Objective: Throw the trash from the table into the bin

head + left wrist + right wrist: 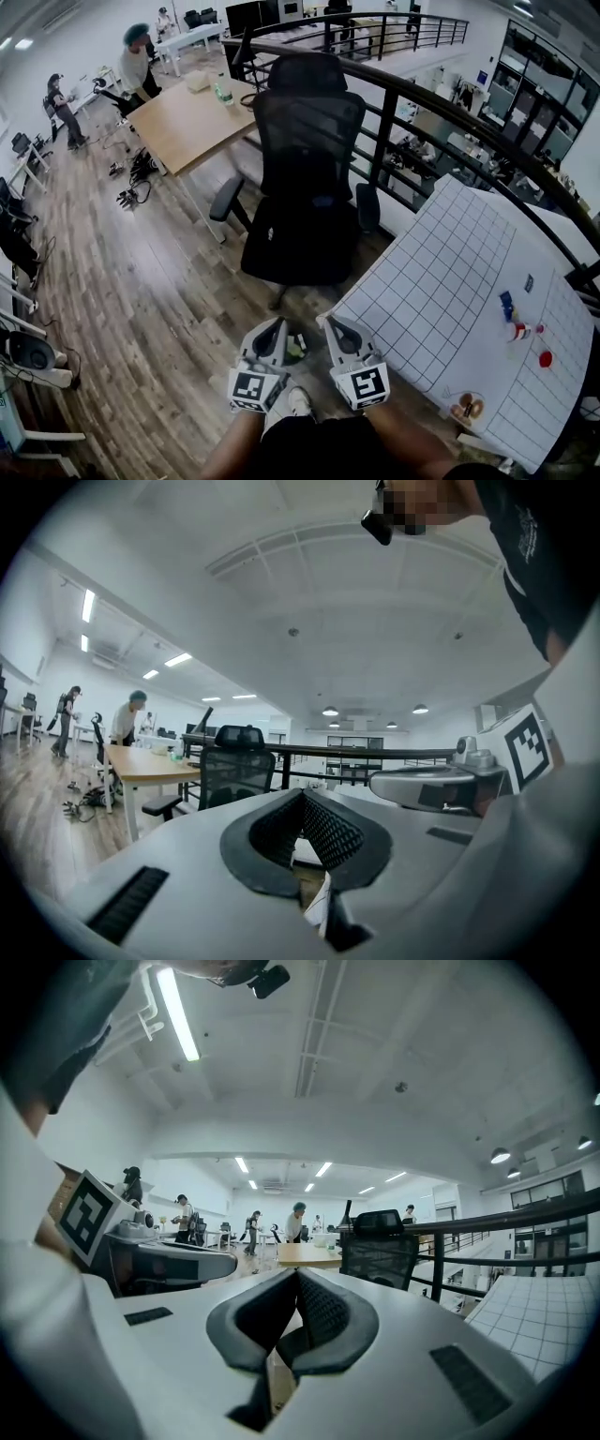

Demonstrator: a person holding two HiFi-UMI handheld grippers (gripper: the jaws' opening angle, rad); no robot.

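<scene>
White gridded table (441, 281) stood at right, black office chair (305, 169) ahead on wood floor (141, 309). Left gripper (277, 325) and right gripper (330, 324) were side by side, just off table's near corner. Both had jaws pressed together, nothing between them. Small dark bin (296, 348), something green inside, sat on floor between and below both grippers. Trash lay on table, well apart to right of right gripper: blue piece (506, 305), red-white bottle (521, 331), red cap (545, 358).
</scene>
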